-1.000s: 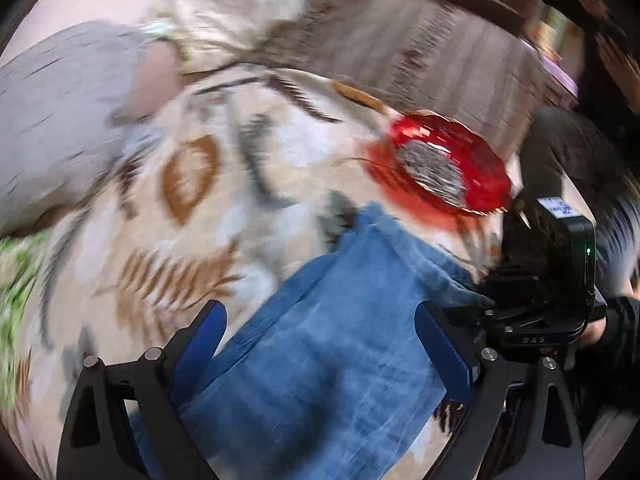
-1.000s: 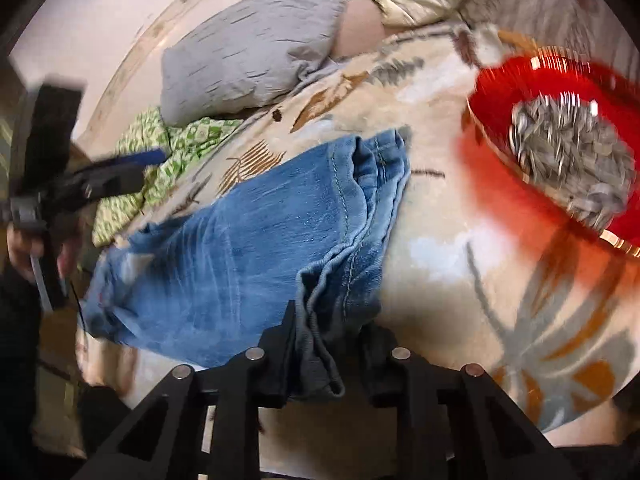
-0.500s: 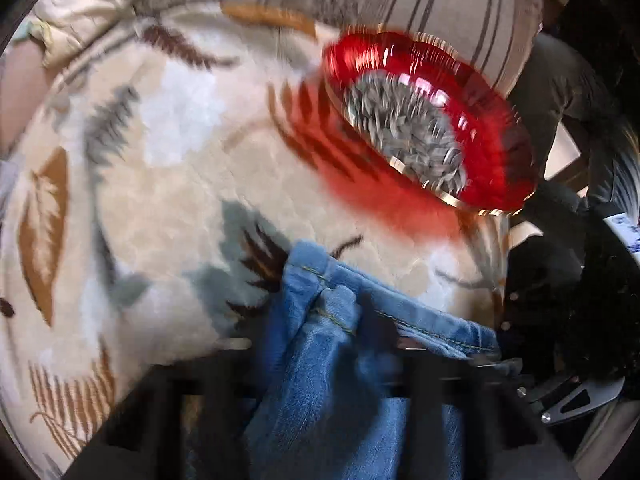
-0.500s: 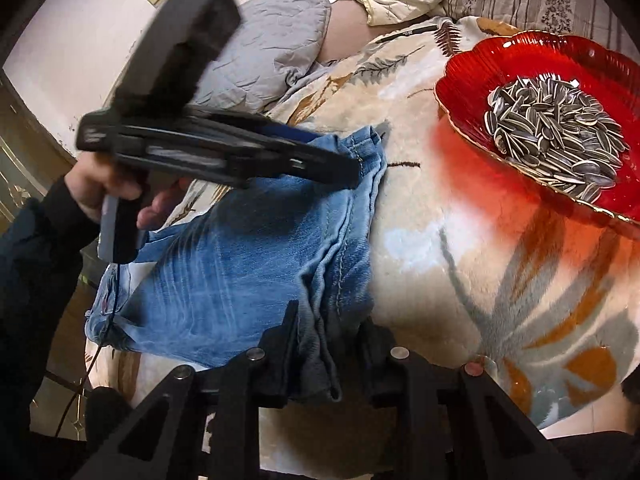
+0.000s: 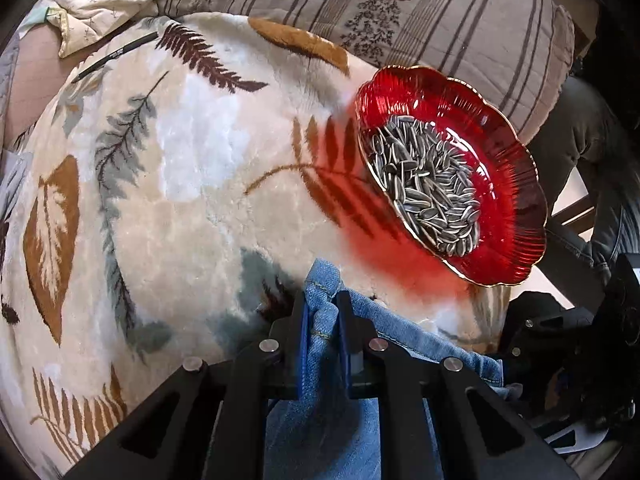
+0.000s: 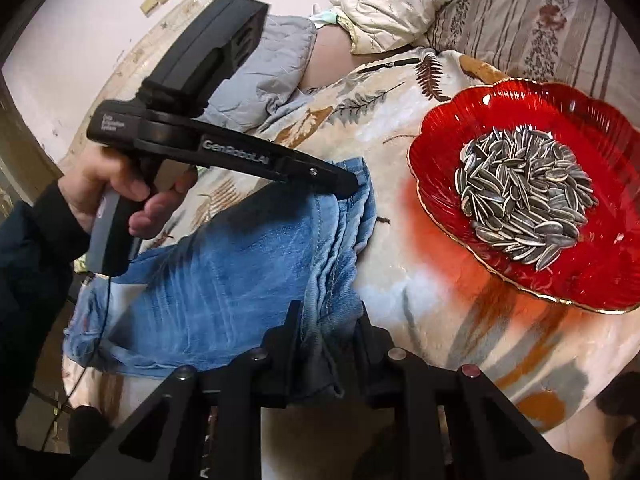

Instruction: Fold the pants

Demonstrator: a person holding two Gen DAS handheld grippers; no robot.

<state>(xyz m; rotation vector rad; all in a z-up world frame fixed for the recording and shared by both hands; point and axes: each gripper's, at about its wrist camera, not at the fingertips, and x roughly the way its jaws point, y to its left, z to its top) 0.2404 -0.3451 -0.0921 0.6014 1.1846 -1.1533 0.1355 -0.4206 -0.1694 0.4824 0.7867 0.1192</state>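
Blue jeans (image 6: 240, 272) lie folded on a leaf-patterned plush blanket (image 5: 180, 200). In the left wrist view my left gripper (image 5: 322, 300) has its jaws closing on a bunched corner of the jeans' hem (image 5: 320, 280), and the pads press the denim. The right wrist view shows the same left gripper (image 6: 352, 184) in a person's hand (image 6: 116, 184), its tip at the far hem corner. My right gripper (image 6: 328, 312) is shut on the near corner of the same hem edge, with denim bunched between its fingers.
A red glass dish (image 5: 516, 216) of sunflower seeds stands close to the right of the jeans' hem, its rim (image 6: 600, 260) large in the right wrist view. A striped cushion (image 5: 400, 12) and a grey pillow (image 6: 280, 60) lie at the back. A black pen (image 5: 116, 54) rests on the blanket.
My left gripper swept from over the trouser leg to the far hem corner, came down and went from wide open to closed on the denim. The right gripper kept its grip and place.
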